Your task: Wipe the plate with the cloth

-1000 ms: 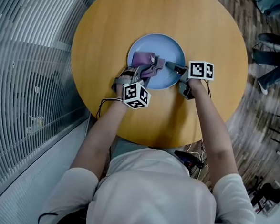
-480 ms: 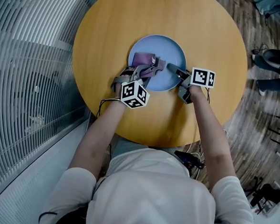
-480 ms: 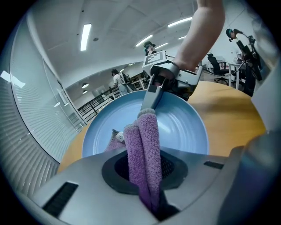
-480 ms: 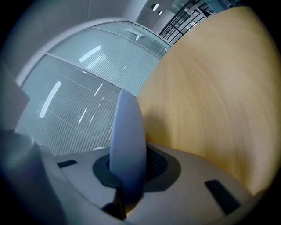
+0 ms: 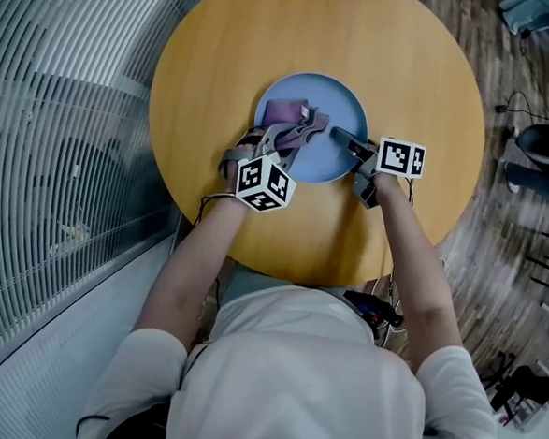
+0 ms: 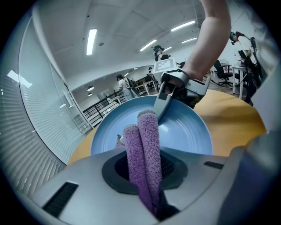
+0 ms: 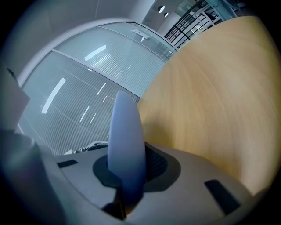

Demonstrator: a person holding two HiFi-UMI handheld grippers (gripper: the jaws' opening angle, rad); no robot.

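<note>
— So, what do the left jaws have?
— The left gripper (image 5: 282, 146) is clamped on the purple cloth (image 6: 148, 140). A doubled fold sticks out past the jaws, and the rest is bunched on the left part of the blue plate (image 5: 332, 102).
— And the right one?
— The right gripper (image 5: 344, 141) has just been closing its jaws, and the plate's rim is between them. They pinch it at the plate's lower right edge in the head view; in the right gripper view the rim shows edge-on, running up from the jaws.
— Where does the plate sit?
— Upper centre of the head view, over the round wooden table (image 5: 394, 46), nearer the person than the table's middle.
— Around that?
— Both forearms reach up from the bottom of the frame, each gripper with its marker cube (image 5: 265, 183), and a slatted glass wall (image 5: 44, 136) fills the left side
</note>
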